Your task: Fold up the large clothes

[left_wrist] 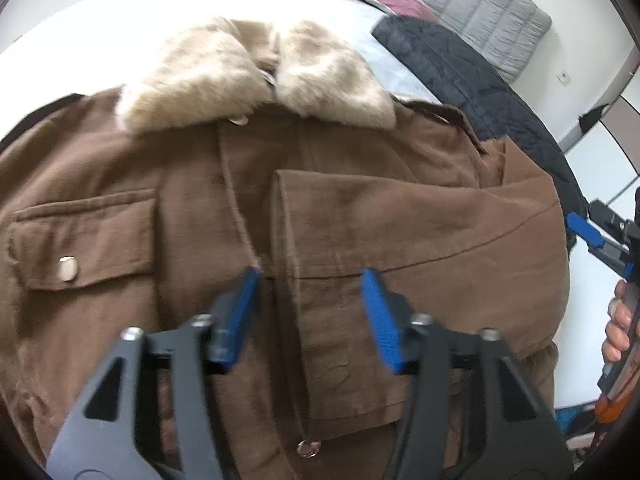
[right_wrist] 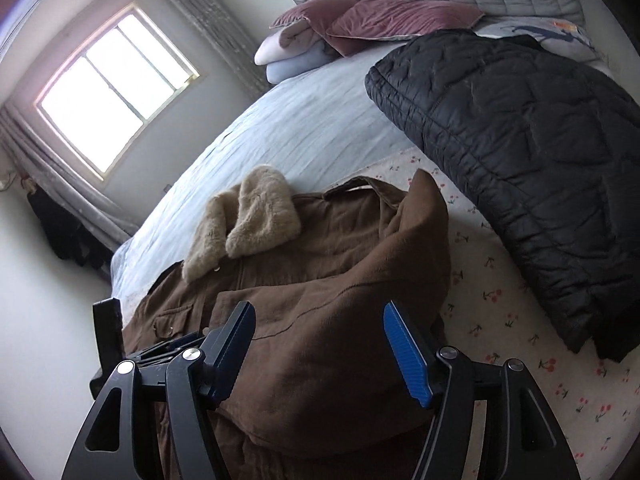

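Lying near bed (right_wrist: 304,128) edge: brown jacket (right_wrist: 320,280); open sheet beyond.

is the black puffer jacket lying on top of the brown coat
No, the black puffer jacket lies beside the brown coat on the bed, further toward the pillows, not on it.

Left wrist view looks steeply down, close over the brown jacket (left_wrist: 360,220) front and fur collar (left_wrist: 248,76). Right wrist view sits farther back at the jacket's side, angled across the bed (right_wrist: 304,128) toward the window (right_wrist: 116,88). Both share jacket, collar, black quilted coat (right_wrist: 520,152).
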The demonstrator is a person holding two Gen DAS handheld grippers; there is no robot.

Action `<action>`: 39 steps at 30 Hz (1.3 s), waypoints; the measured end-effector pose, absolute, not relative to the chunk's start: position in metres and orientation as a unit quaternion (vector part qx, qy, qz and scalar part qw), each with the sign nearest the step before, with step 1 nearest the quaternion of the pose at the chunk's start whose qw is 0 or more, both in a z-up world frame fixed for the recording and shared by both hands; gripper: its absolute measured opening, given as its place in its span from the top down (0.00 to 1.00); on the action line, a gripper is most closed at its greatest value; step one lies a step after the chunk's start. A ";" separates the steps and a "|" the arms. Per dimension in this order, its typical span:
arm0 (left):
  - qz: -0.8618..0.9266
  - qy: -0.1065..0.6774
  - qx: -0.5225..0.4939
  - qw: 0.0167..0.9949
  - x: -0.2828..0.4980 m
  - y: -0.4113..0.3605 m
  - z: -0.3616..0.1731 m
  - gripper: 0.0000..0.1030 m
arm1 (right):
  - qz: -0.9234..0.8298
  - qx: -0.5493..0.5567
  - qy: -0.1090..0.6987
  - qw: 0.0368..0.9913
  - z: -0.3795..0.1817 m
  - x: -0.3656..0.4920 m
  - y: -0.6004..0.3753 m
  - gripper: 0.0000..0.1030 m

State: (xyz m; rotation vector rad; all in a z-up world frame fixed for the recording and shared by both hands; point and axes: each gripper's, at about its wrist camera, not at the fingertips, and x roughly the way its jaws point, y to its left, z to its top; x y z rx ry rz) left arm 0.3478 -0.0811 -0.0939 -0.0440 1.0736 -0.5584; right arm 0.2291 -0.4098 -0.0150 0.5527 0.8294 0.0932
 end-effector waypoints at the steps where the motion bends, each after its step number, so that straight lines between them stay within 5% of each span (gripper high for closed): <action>1: -0.269 0.494 -0.029 0.826 0.347 -0.078 -0.089 0.54 | 0.046 0.264 0.398 0.877 -0.016 0.229 -0.410 0.34; 9: -0.298 0.501 0.013 0.813 0.380 -0.102 -0.096 0.54 | 0.056 0.264 0.401 0.876 -0.022 0.231 -0.403 0.34; 11: -0.286 0.523 0.022 0.802 0.389 -0.109 -0.109 0.61 | 0.057 0.263 0.403 0.875 -0.023 0.232 -0.401 0.34; 13: -0.294 0.516 0.013 0.804 0.387 -0.110 -0.107 0.94 | 0.055 0.253 0.406 0.876 -0.023 0.232 -0.399 0.34; 21: -0.301 0.379 -0.067 0.872 0.357 -0.072 -0.017 0.95 | 0.026 0.283 0.376 0.882 -0.020 0.233 -0.429 0.33; 26: -0.216 0.334 -0.098 0.912 0.359 -0.024 0.009 0.95 | 0.005 0.316 0.372 0.873 -0.033 0.241 -0.451 0.30; 33: -0.151 0.467 -0.087 0.867 0.398 -0.006 -0.064 0.91 | -0.020 0.328 0.401 0.855 -0.065 0.272 -0.460 0.30; 36: -0.161 0.468 -0.112 0.861 0.405 0.008 -0.074 0.59 | -0.022 0.344 0.407 0.846 -0.077 0.290 -0.463 0.30; 39: -0.173 0.483 -0.102 0.852 0.409 0.006 -0.080 0.55 | -0.025 0.360 0.404 0.841 -0.086 0.307 -0.465 0.30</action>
